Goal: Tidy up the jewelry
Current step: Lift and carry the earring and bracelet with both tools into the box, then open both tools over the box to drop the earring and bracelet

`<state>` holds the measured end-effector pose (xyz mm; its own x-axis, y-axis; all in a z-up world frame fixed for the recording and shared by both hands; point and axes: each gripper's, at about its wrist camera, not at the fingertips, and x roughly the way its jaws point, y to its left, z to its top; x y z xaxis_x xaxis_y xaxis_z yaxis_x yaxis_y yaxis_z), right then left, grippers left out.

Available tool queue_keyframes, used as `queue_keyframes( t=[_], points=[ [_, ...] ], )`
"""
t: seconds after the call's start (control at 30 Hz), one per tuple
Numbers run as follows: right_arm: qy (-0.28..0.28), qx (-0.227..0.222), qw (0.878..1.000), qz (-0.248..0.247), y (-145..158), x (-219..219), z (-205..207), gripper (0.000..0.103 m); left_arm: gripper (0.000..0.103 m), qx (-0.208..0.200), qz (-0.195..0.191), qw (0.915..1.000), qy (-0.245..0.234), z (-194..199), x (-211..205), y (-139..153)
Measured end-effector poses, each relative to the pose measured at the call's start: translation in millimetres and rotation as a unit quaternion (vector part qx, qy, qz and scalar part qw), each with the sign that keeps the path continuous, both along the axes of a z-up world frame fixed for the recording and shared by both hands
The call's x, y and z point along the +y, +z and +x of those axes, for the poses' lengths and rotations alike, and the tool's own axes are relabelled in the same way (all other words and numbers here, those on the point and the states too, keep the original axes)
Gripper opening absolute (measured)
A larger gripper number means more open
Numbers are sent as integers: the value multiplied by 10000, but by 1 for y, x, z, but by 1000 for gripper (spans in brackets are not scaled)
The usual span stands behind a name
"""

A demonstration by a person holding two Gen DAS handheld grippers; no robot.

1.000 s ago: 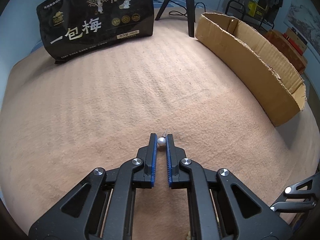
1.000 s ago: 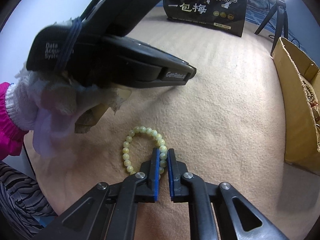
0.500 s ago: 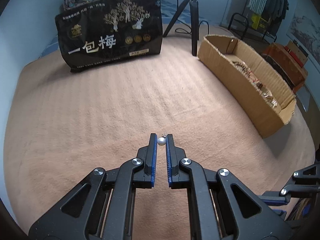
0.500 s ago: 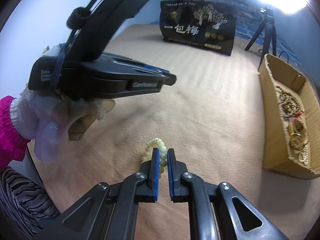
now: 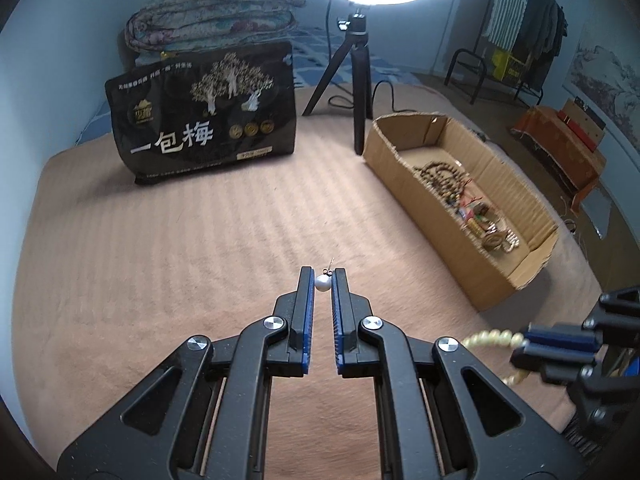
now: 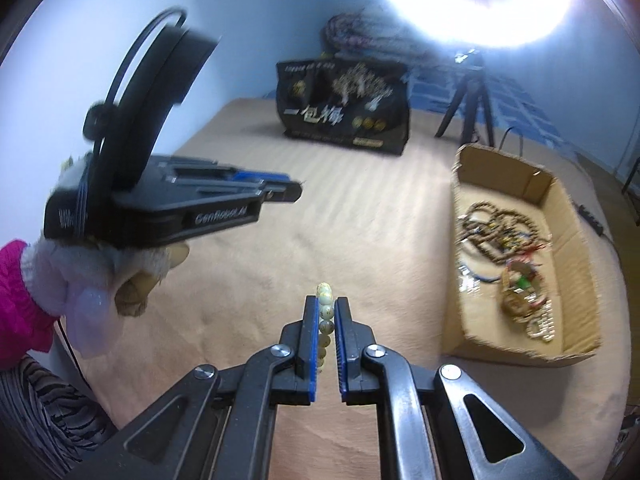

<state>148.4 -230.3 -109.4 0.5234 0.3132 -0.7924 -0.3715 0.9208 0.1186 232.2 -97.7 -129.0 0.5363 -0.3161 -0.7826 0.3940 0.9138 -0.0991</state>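
Lifting clear of the blanket [image 5: 160,280] since a second earlier, the left gripper [image 5: 323,282] pinched a pearl earring [image 5: 322,282] and the right gripper [image 6: 326,312] clamped a bead bracelet [image 6: 325,312], the cardboard box [image 6: 532,354] at two o'clock likely their destination.

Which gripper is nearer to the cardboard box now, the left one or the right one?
Right. The right gripper, holding the bead bracelet, is beside the cardboard box. The left gripper, pinching the pearl earring, is farther out over the blanket.
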Motion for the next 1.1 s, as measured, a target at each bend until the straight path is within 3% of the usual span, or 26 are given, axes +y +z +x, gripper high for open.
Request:
queue_keyframes(
  t=[0.6, 1.1],
  points=[
    [-902, -472, 9946, 186, 45, -96, 17, 5, 6, -288, -221, 9987, -356, -24, -66, 29],
    [-1442, -521, 9882, 46, 39, -159, 55, 5, 6, -181, -267, 9969, -715, -28, -122, 15]
  ],
)
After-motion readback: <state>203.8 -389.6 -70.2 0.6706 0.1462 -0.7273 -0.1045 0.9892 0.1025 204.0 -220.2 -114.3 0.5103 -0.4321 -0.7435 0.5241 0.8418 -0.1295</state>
